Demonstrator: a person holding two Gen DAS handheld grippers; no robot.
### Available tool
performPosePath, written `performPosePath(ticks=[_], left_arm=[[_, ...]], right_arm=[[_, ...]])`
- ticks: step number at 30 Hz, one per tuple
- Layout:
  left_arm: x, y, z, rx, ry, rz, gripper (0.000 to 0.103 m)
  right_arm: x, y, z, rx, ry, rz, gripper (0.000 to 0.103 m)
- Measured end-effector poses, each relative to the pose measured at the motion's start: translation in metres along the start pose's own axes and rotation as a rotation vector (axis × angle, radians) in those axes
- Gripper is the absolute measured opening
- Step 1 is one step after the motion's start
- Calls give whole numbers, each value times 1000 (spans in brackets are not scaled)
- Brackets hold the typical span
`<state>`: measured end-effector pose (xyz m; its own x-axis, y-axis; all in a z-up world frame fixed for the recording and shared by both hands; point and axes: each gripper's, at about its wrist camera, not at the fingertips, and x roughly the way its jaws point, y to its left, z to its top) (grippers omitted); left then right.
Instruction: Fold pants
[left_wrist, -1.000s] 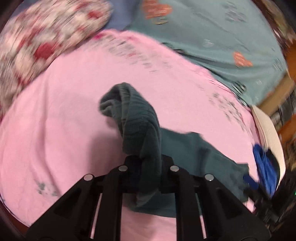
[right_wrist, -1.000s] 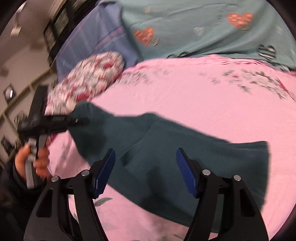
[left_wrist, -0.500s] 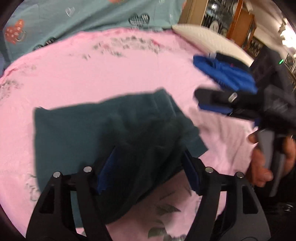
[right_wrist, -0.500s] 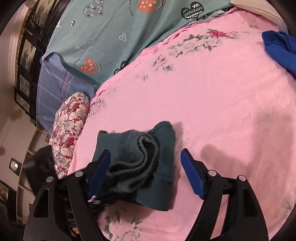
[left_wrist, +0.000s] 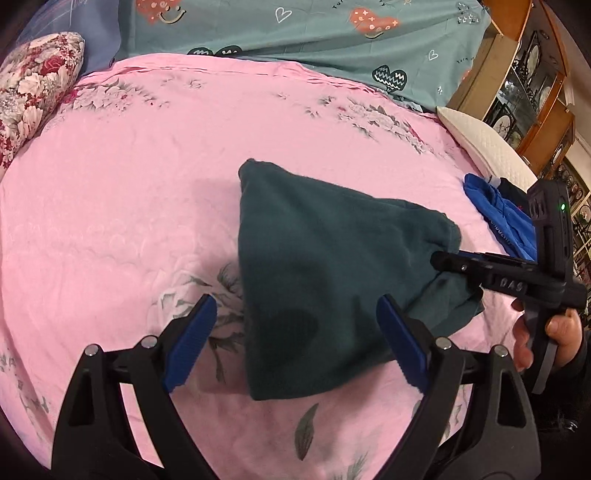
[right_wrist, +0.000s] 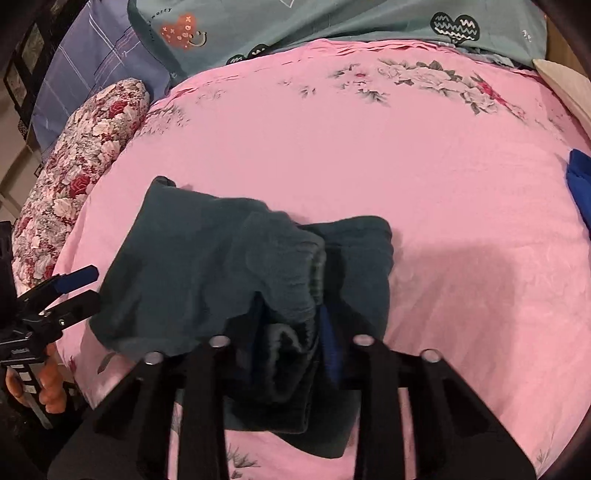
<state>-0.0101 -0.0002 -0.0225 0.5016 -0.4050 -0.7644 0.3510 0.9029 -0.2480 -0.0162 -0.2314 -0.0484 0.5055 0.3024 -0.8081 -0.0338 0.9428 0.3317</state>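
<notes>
Mid-fold: the dark green pants lie bunched at frame centre on the pink bedspread. My left gripper, just opened, hovers empty; my right gripper, just closed, pinches the ribbed edge. Next, I'd carry that edge across.

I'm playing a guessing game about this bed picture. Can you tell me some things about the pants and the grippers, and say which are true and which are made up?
1. The dark green pants lie on a pink sheet. True.
2. The left gripper is squeezing the pants. False: its jaws have just been opening and stand wide, with the pants between them but not pinched.
3. The right gripper is closed on a bunched edge of the pants. True.
4. A blue garment lies on top of the pants. False: it lies apart, near the bed's edge.
5. The flowery pillow sits on the pants. False: it is beside the sheet.
</notes>
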Motion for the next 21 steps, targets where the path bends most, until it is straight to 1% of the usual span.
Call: performPosePath(ticks=[1,2,3,5,6,7,8,9,10,11,12,14,15,16,17,18,19,20,21], left_arm=[[-1,2,1,5,-5,2,90],[-3,1,2,12,-14,3,90],[-6,1,3,18,-22,-1,90],[-11,-3,5,35,-37,-11,90],[-8,-8,7,47,-40,-13,90],[-7,-12,6,63,-39,-14,90],[-3,-17,6,85,-27,-14,90],[2,-21,6,104,-14,-10,90],[8,-25,4,124,1,-1,90],[15,-30,1,151,24,19,90],[20,-32,-1,172,43,37,90],[30,-38,-9,230,86,90,90],[36,-38,-13,256,120,113,91],[39,-35,-17,254,145,104,91],[38,-28,-18,224,150,87,97],[38,-23,-19,208,161,83,99],[36,-21,-20,208,156,83,99],[36,-22,-22,215,155,88,99],[34,-23,-23,217,150,95,99]], right_arm=[[-11,2,3,-11,-33,17,21],[-26,5,6,-27,-75,13,19],[-38,7,9,-34,-100,10,15],[-52,2,13,-15,-125,-3,14],[-47,-3,14,-9,-97,-37,15],[-33,-8,11,-10,-31,-60,16],[-20,-13,8,2,17,-77,17],[-8,-18,1,8,58,-109,21],[-8,-19,-3,0,48,-114,24],[-14,-16,-5,-8,31,-125,27],[-27,-11,-5,-21,-6,-143,31],[-55,0,-6,-44,-98,-155,32],[-71,6,-7,-54,-155,-135,32],[-81,12,-7,-64,-185,-81,34],[-84,17,-5,-74,-188,-47,34],[-82,22,-6,-89,-181,-6,34],[-75,25,-7,-96,-161,17,34],[-61,26,-9,-93,-116,8,34],[-37,20,-11,-66,-27,-42,34]])
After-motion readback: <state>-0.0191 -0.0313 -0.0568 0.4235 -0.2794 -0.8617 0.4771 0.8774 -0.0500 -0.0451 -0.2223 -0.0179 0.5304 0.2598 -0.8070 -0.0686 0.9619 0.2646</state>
